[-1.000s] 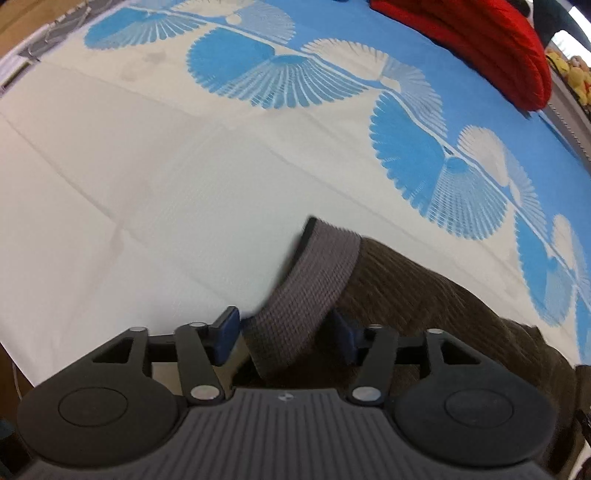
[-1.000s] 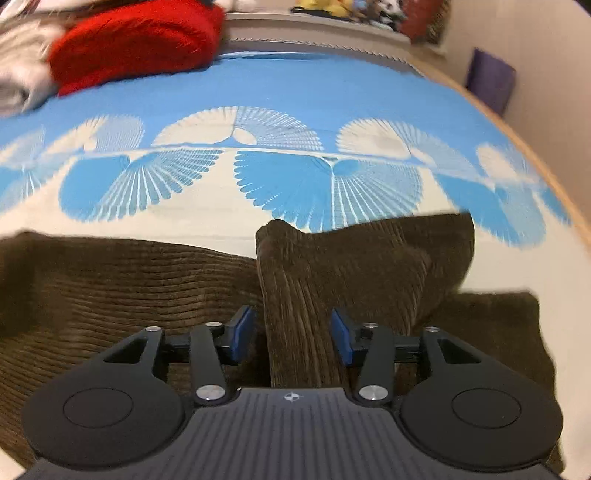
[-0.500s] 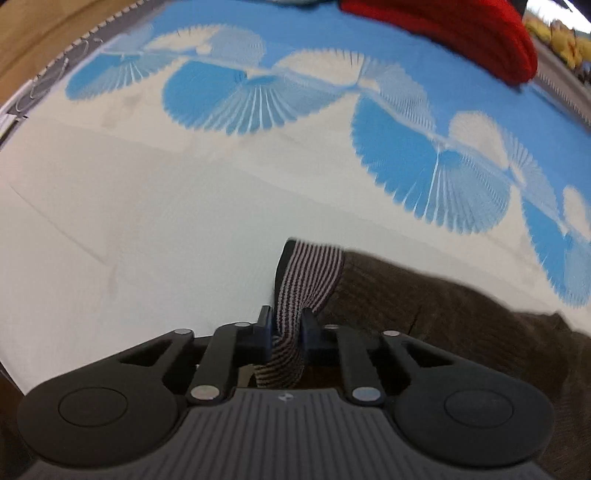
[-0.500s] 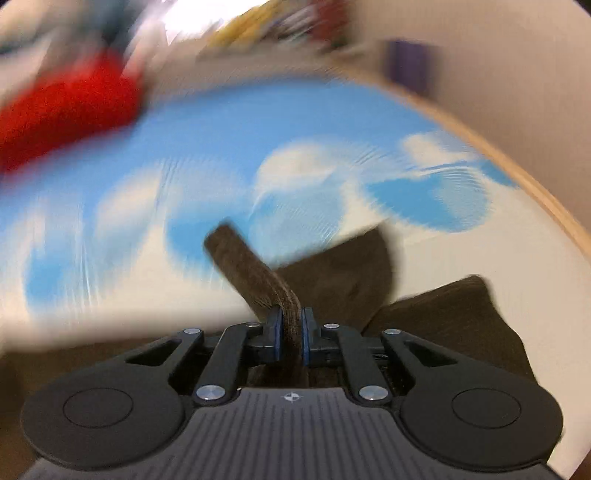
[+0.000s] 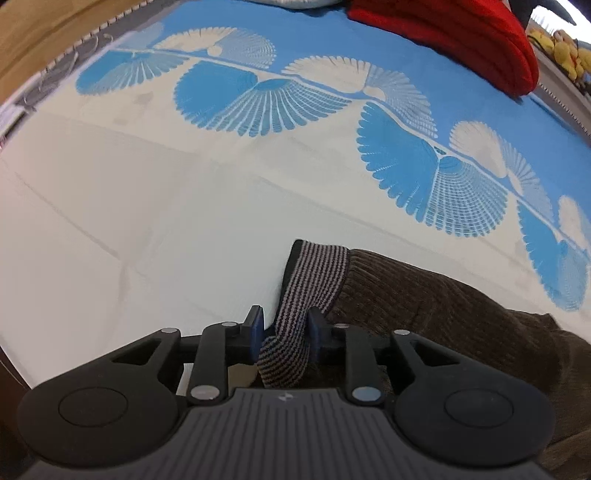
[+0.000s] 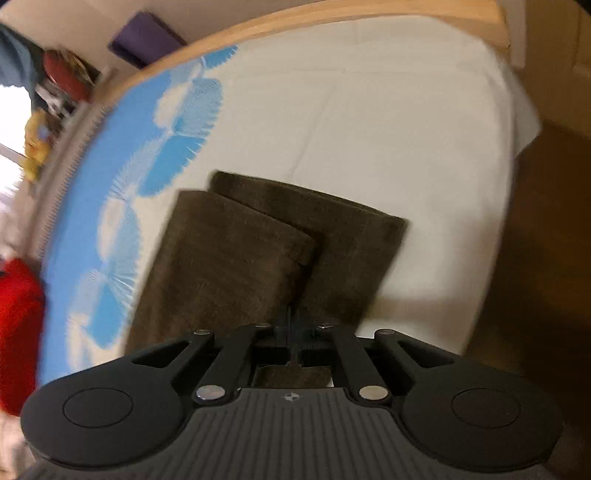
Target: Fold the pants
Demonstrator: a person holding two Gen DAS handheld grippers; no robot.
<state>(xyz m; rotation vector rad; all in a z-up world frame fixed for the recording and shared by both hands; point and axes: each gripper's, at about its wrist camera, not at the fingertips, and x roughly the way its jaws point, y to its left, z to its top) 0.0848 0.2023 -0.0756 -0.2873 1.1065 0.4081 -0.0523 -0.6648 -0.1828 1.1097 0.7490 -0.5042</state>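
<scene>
Brown corduroy pants (image 5: 436,306) lie on the bed. Their grey striped waistband (image 5: 314,273) runs up between the fingers of my left gripper (image 5: 284,330), which is shut on it. In the right wrist view the two brown pant legs (image 6: 236,258) lie side by side, the left one overlapping the right one. My right gripper (image 6: 295,323) is shut on the edge of the brown fabric there and holds it above the bed.
A white sheet with blue fan prints (image 5: 258,99) covers the bed. A red knitted garment (image 5: 461,37) lies at the far side. The bed's wooden edge (image 6: 332,22) and a purple object (image 6: 147,37) show in the right wrist view. Brown floor (image 6: 546,240) lies past the sheet's corner.
Both grippers closed on the pants within the last second. The right gripper then swung round with the fabric, so its view turned toward the bed's end. The left view barely shifted.
</scene>
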